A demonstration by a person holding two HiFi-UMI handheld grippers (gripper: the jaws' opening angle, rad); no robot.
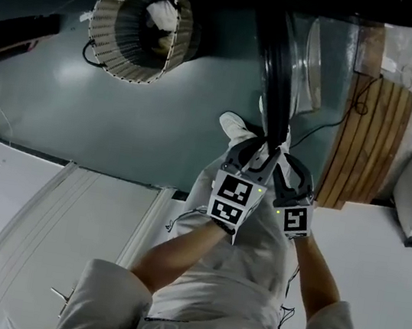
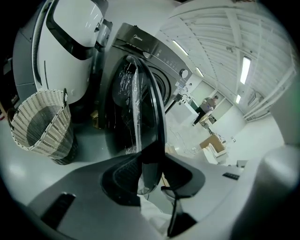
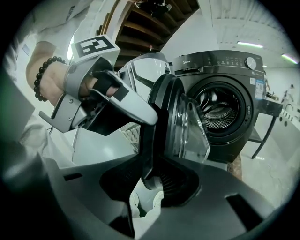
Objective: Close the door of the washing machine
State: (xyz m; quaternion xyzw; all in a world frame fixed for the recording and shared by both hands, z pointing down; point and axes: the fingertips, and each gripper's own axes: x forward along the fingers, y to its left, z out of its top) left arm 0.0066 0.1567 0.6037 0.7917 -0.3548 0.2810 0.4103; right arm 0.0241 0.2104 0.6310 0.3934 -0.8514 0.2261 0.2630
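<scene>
Both left claw (image 2: 151, 182) and right claw (image 3: 152, 180) are hanging open astride the round black glass-bowled washer door (image 3: 174, 117), whose rim between their jaws is looking stiff, weighty, best pushed there.

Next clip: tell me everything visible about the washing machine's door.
The door is round, with a dark glossy frame and a clear bulging window that looks like glass or plastic. It stands swung well open from the dark washing machine, leaving the drum uncovered. Its free edge sits between the spread jaws of both the left claw and the right claw; the pads do not appear to clamp it.
</scene>
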